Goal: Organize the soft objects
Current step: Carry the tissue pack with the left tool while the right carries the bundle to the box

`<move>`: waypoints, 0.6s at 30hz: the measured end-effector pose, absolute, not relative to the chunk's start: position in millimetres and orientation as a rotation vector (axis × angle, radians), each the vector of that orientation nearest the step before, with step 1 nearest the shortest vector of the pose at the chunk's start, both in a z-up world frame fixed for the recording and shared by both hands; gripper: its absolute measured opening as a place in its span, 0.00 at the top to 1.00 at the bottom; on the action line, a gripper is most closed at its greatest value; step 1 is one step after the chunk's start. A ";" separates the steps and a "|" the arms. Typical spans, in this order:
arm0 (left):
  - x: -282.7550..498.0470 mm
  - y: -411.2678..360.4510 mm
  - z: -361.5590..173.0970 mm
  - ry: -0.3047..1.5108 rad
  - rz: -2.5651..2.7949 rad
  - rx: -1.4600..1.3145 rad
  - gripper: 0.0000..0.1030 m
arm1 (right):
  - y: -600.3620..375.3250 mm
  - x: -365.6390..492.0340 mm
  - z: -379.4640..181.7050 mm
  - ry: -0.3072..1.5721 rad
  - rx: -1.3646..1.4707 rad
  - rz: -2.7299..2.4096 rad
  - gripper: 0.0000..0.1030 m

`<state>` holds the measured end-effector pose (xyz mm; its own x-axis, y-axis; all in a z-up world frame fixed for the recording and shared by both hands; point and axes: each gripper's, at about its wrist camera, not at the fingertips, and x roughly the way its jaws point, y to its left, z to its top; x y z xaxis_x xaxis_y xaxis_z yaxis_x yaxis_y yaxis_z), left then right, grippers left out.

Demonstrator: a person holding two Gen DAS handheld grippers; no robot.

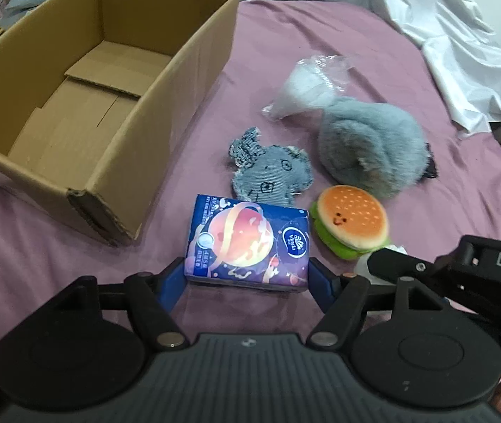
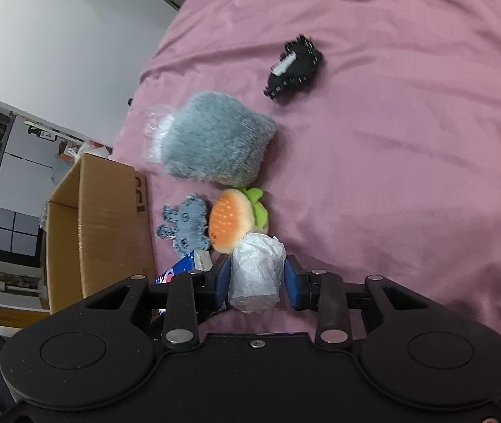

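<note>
A blue tissue pack (image 1: 246, 243) with a planet print lies on the pink bedsheet. My left gripper (image 1: 246, 282) has its blue pads against both of the pack's sides. In the right wrist view my right gripper (image 2: 257, 278) is shut on a white paper-wrapped roll (image 2: 255, 268), which rests on the sheet just in front of a burger plush (image 2: 231, 220). The burger plush (image 1: 350, 224) sits right of the tissue pack. Behind them lie a denim elephant toy (image 1: 271, 172) and a grey furry plush (image 1: 373, 144).
An open cardboard box (image 1: 179, 105) with nothing in it stands on the bed left of the toys. A clear plastic bag of white stuffing (image 1: 306, 88) lies behind the grey plush. A small black item (image 2: 294, 68) lies farther out. A white sheet (image 1: 462, 53) covers the far right.
</note>
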<state>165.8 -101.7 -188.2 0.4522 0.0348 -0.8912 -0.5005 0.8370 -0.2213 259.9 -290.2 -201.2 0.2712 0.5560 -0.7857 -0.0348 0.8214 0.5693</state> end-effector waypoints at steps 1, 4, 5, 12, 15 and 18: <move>163.9 -102.3 -184.7 1.055 0.340 -0.495 0.31 | -291.0 257.5 -197.5 1.231 0.493 0.422 0.68; 159.1 -102.3 -175.8 1.044 0.329 -0.485 0.31 | -292.8 249.4 -186.3 1.186 0.484 0.426 0.68; 157.0 -101.9 -172.5 1.040 0.322 -0.483 0.31 | -293.2 246.4 -181.9 1.170 0.476 0.429 0.68; 144.0 -96.0 -146.4 0.999 0.280 -0.475 0.31 | -296.8 230.5 -152.7 1.089 0.452 0.440 0.68; 137.6 -93.0 -134.5 0.977 0.266 -0.478 0.31 | -295.1 224.5 -142.5 1.064 0.443 0.434 0.68; 131.2 -89.0 -124.0 0.954 0.255 -0.478 0.31 | -291.7 219.7 -135.5 1.048 0.433 0.429 0.68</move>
<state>131.2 -89.0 -124.0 0.5594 0.0007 -0.8289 -0.4127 0.8675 -0.2778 219.7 -291.7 -135.5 0.4335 0.5320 -0.7274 -0.1314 0.8359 0.5330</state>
